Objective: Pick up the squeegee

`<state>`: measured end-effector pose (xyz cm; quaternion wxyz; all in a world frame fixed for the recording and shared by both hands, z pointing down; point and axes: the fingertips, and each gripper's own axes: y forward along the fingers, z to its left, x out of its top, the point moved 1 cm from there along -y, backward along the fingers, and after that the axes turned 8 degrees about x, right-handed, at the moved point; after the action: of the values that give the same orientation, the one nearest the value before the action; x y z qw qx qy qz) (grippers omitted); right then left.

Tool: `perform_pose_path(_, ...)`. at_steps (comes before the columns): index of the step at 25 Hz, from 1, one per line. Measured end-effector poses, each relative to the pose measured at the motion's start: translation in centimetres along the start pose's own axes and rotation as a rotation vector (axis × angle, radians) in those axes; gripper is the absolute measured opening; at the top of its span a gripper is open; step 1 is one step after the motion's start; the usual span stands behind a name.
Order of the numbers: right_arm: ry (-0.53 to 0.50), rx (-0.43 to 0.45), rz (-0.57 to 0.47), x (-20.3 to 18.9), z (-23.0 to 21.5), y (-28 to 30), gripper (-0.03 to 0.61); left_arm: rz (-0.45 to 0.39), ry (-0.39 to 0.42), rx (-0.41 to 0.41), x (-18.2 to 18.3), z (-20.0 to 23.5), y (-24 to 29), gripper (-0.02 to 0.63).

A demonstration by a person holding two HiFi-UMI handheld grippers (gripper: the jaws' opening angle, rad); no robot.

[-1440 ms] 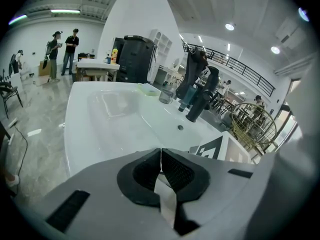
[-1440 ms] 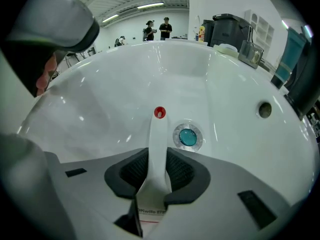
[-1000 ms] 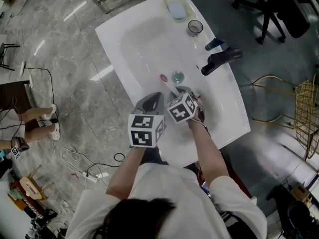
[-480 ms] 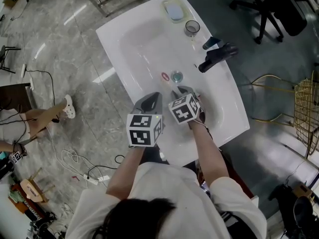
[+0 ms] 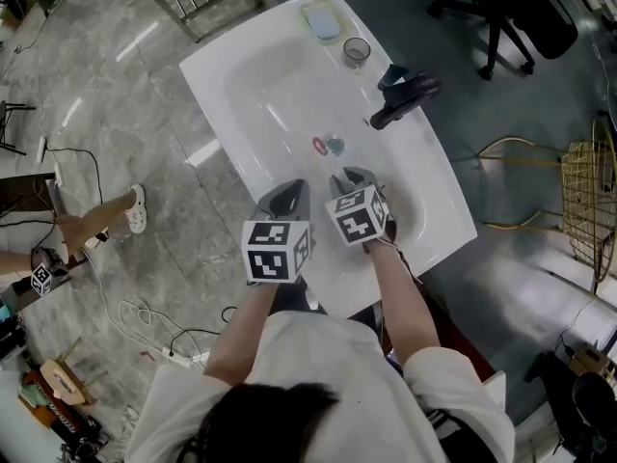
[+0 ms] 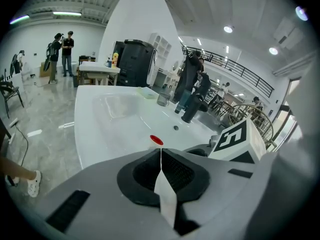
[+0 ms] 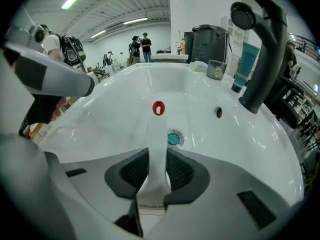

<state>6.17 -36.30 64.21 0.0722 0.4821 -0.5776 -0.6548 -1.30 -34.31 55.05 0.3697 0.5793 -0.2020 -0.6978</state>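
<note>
Bright overhead light, glare on sink (image 5: 280, 95), dark fisheye edges.

White washbasin unit (image 5: 439, 186), one-piece top w/ recessed bowl (image 5: 275, 85). Bowl floor: round drain w/ teal stopper (image 5: 335, 146); overflow hole (image 7: 218, 112) in wall below tap. Back ledge, far corner to near: pale soap dish (image 5: 321, 20), clear glass tumbler (image 5: 357, 52) upright, teal bottle (image 5: 390, 72), black tap (image 5: 403, 97) w/ spout over bowl. Unit stands on grey marble-look floor (image 5: 145, 133).
</note>
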Motion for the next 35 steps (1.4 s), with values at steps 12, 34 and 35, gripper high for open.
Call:
perform_pose_path(12,0.017,-0.084,-0.131,1.7,0.8,-5.8,0.104,-0.038,0.046,-0.045,-0.2,-1.8,-2.1,0.029)
perform_pose_path(34,0.068,-0.262,-0.346,3.0,4.0,-17.5,0.106,-0.163,0.18,-0.181,2.2,-7.2,-8.0,0.029)
perform_pose_path(35,0.072,-0.272,-0.359,3.1,4.2,-18.1,0.106,-0.169,0.184,-0.19,2.1,-7.5,-8.3,0.029)
